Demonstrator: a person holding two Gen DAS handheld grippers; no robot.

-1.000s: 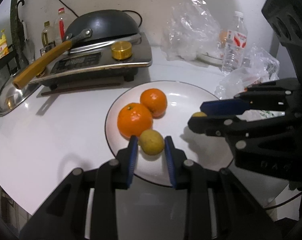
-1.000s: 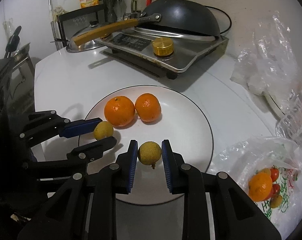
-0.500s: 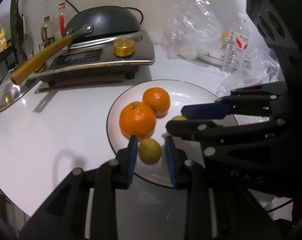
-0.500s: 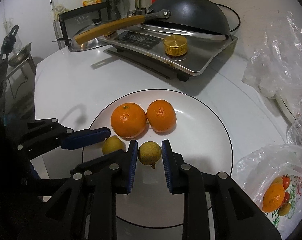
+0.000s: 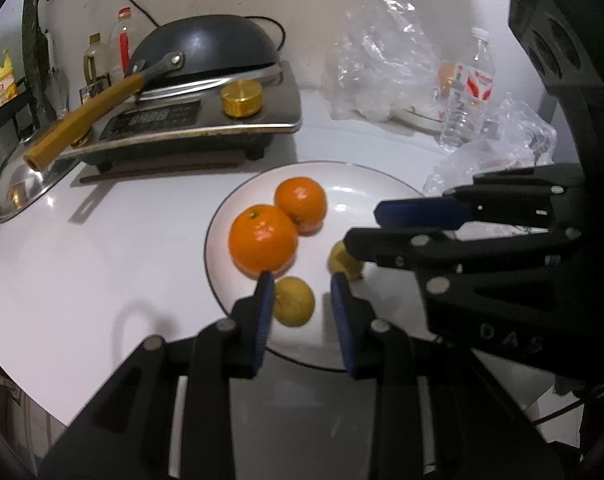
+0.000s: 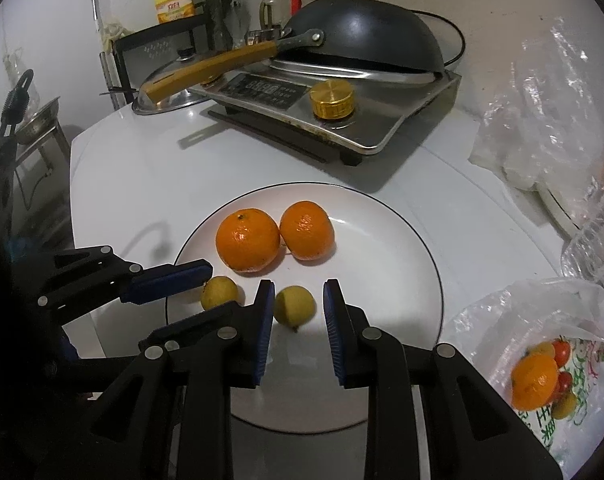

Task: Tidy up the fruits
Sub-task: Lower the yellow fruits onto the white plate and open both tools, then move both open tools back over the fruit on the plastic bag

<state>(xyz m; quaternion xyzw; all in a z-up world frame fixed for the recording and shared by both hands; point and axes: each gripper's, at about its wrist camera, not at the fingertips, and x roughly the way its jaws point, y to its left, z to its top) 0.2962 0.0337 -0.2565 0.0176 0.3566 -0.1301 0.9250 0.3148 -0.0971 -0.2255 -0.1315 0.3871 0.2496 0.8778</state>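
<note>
Both grippers sit over the white plate (image 6: 402, 240) with jaws spread apart. Between the left gripper (image 5: 302, 292) fingers lies one small yellow fruit (image 5: 294, 301), resting on the plate, unclamped. The right gripper (image 6: 296, 300) straddles the other yellow fruit (image 6: 294, 305) just the same. Two oranges (image 6: 248, 239) sit touching, just behind.

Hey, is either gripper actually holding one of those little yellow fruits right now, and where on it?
Nothing is held. The left gripper and right gripper are open, each small yellow fruit lying on the plate between the fingers.
</note>
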